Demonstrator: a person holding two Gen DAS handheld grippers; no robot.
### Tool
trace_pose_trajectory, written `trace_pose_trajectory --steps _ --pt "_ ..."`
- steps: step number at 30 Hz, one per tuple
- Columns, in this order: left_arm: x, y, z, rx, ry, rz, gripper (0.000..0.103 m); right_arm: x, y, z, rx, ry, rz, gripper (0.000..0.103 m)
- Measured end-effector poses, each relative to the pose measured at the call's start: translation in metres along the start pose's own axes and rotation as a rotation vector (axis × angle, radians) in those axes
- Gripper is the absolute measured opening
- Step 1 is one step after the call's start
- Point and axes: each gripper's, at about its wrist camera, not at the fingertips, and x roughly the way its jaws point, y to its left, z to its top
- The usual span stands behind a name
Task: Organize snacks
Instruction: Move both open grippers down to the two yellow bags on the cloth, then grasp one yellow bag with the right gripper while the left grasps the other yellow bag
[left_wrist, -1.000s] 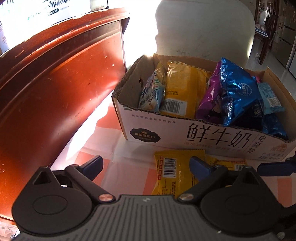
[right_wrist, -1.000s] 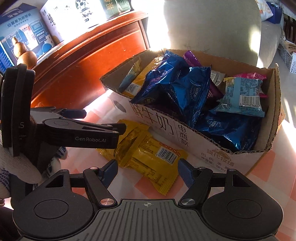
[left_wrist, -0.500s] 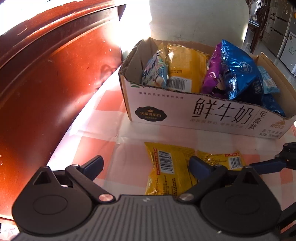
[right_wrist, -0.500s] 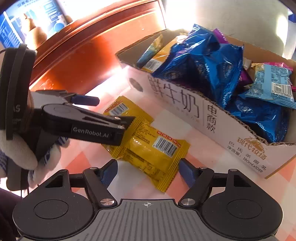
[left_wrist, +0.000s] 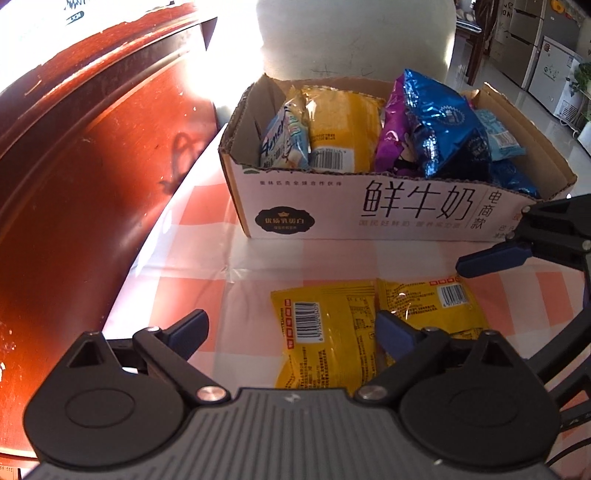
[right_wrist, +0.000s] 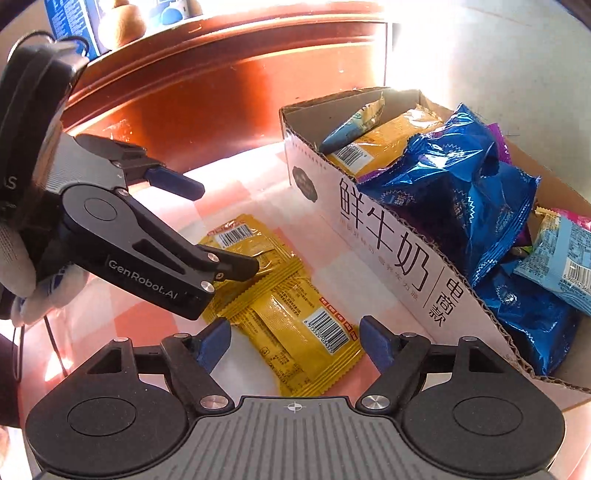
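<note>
Two yellow snack packets lie flat on the checked tablecloth in front of a cardboard box (left_wrist: 369, 206) full of snacks. My left gripper (left_wrist: 291, 328) is open, just above the left yellow packet (left_wrist: 325, 332). My right gripper (right_wrist: 295, 339) is open over the right yellow packet (right_wrist: 303, 328), which also shows in the left wrist view (left_wrist: 432, 306). The left packet shows in the right wrist view (right_wrist: 243, 236), partly hidden by the left gripper (right_wrist: 221, 229). The box (right_wrist: 388, 251) holds blue (left_wrist: 439, 122), purple and yellow (left_wrist: 343, 129) bags.
A red-brown wooden cabinet (left_wrist: 92, 166) runs along the left of the table. Boxes and a gourd (right_wrist: 122, 18) sit on top of it. The right gripper's finger (left_wrist: 495, 258) reaches in from the right in the left wrist view. A pale chair back (left_wrist: 354, 37) stands behind the box.
Both grippers have drawn back from the box and dropped lower toward the two yellow packets. Both stay open. The packets have not moved.
</note>
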Motion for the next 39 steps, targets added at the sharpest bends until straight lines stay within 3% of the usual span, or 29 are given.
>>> trace_pose_trajectory --steps 7,11,14,17,21,27,31,34,39 --pt "-0.001 -0.005 -0.001 0.03 0.005 -0.023 0.095 0.014 -0.001 -0.003 -0.001 0.0 -0.03 0.079" --pt "0.001 -0.007 -0.002 0.049 0.013 -0.026 0.095 0.009 -0.001 -0.004 0.02 0.032 -0.035 0.069" --pt "0.003 -0.008 -0.002 0.055 0.022 -0.036 0.095 0.002 -0.003 -0.006 0.03 0.079 -0.042 0.067" --pt "0.002 -0.01 -0.002 0.082 0.029 -0.039 0.095 -0.005 -0.005 -0.008 0.021 0.097 -0.019 0.067" --pt "0.004 -0.01 -0.003 0.1 0.046 -0.054 0.095 -0.002 -0.006 -0.008 0.035 0.069 -0.034 0.077" --pt "0.004 -0.005 0.0 0.104 0.05 -0.077 0.094 0.01 -0.005 -0.004 0.034 0.048 -0.059 0.077" --pt "0.005 -0.003 0.001 0.109 0.054 -0.048 0.094 0.002 -0.006 -0.005 0.018 0.093 -0.046 0.071" --pt "0.008 -0.008 -0.001 0.164 0.067 0.001 0.094 -0.007 -0.003 -0.008 -0.017 0.125 0.011 0.068" --pt "0.008 -0.006 -0.003 0.172 0.068 0.016 0.096 -0.02 0.001 -0.007 -0.109 0.062 -0.019 0.079"
